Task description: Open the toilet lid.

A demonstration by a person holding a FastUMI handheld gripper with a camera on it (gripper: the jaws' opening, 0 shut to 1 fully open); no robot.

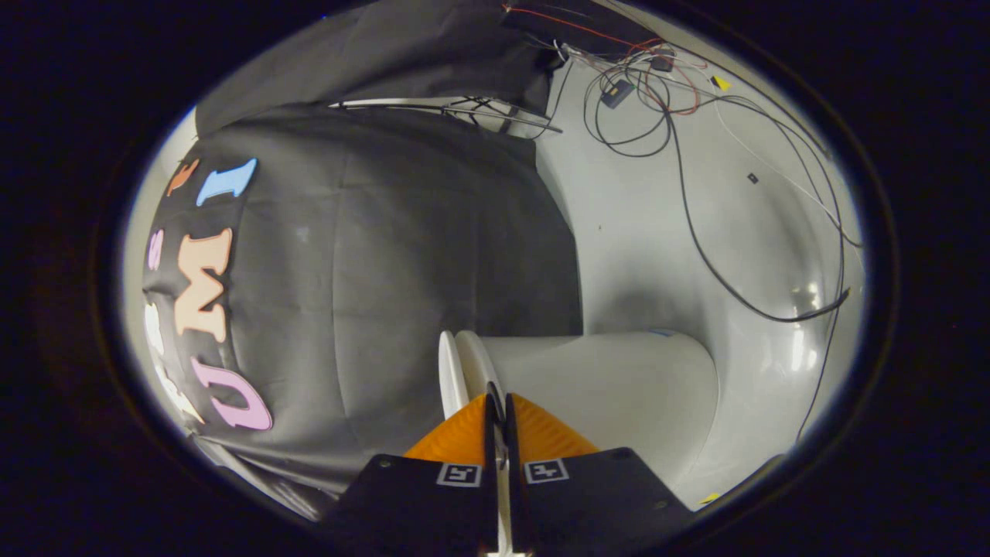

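Note:
The view is rolled on its side, so the floor lies to the right of the fingers and the cloth wall to the left. The white toilet [611,387] stands just beyond the fingers, its smooth body running toward the floor. The toilet lid [451,370] shows as thin white rims on the wall side of the body, curving down into the fingertips. My gripper [499,398] is pinched on that rim; the fingers are nearly together with a white sliver showing between them.
A black cloth wall [371,271] hangs close behind the toilet. The grey floor [642,232] carries loose black and red cables [681,162] and a small black box [616,93] further off. A folded metal stand [479,112] lies near the cloth's edge.

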